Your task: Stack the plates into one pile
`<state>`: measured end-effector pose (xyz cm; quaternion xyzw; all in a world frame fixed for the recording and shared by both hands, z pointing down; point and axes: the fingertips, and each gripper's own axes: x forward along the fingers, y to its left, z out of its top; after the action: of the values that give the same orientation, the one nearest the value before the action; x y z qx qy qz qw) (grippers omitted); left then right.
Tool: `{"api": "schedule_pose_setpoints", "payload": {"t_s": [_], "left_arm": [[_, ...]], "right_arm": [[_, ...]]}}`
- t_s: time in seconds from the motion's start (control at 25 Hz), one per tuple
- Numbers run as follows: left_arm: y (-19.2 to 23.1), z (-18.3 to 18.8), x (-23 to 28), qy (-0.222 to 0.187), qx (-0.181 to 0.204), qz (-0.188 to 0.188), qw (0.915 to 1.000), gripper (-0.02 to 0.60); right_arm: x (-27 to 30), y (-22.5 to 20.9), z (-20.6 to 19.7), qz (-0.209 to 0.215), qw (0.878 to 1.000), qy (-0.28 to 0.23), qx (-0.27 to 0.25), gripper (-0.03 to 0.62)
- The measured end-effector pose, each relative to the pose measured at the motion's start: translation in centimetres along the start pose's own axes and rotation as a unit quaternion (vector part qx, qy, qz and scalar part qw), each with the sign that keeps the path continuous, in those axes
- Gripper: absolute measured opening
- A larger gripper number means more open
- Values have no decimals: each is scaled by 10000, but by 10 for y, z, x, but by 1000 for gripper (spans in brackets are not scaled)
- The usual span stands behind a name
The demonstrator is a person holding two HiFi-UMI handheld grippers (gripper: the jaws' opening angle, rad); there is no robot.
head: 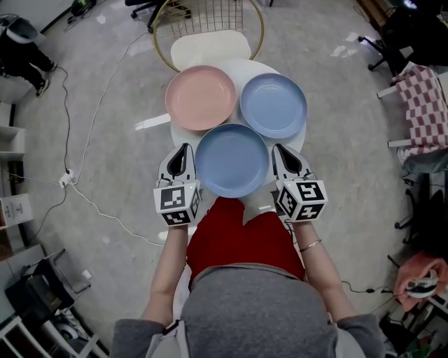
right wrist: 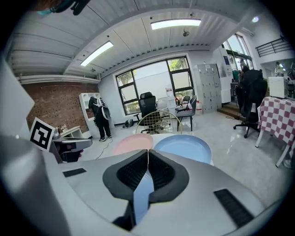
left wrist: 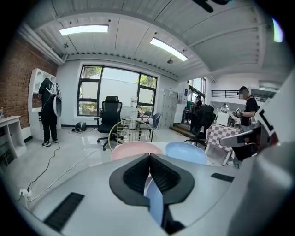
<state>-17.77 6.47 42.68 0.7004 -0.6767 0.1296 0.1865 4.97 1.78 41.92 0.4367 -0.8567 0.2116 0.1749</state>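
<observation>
Three plates lie on a small round white table (head: 294,143). The pink plate (head: 201,97) (left wrist: 136,150) (right wrist: 133,143) is far left, and the light blue plate (head: 274,105) (left wrist: 186,151) (right wrist: 183,147) is far right. A darker blue plate (head: 232,159) is nearest me. Just off that plate's left rim is my left gripper (head: 184,148) (left wrist: 150,156), shut and holding nothing. By the right rim, my right gripper (head: 278,148) (right wrist: 147,154) is also shut and empty. In both gripper views a strip of blue shows through the gap below the closed pads.
A chair with a gold wire back (head: 208,21) and cream seat (head: 210,47) stands behind the table. Cables (head: 84,147) run over the floor at left. A checkered cloth (head: 427,105) and office chairs are at right. A person in dark clothes (left wrist: 47,110) stands far off.
</observation>
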Motion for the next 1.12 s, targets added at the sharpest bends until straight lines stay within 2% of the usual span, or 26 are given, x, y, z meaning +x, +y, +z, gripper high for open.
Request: {"api": "schedule_pose_setpoints", "payload": {"t_s": [0.24,0.48,0.96,1.12], "left_arm": [[0,-13,20,220,4,-245,9995,15],[-7,-37,26,535,22,-350,9980,15],[-15,-80,35,1121,140,-317,9931,15],[-16,-90,36,1242,120,-300,9917,17]], "right_arm": [[6,-4,-16,-231,9994,239,10,30],[7,-10,-36,-276,9988,408,-58,29],[23,-26,-80,-207,9950,975,-41,29],[29,-34,-94,-337,9921,1201,-115,29]]}}
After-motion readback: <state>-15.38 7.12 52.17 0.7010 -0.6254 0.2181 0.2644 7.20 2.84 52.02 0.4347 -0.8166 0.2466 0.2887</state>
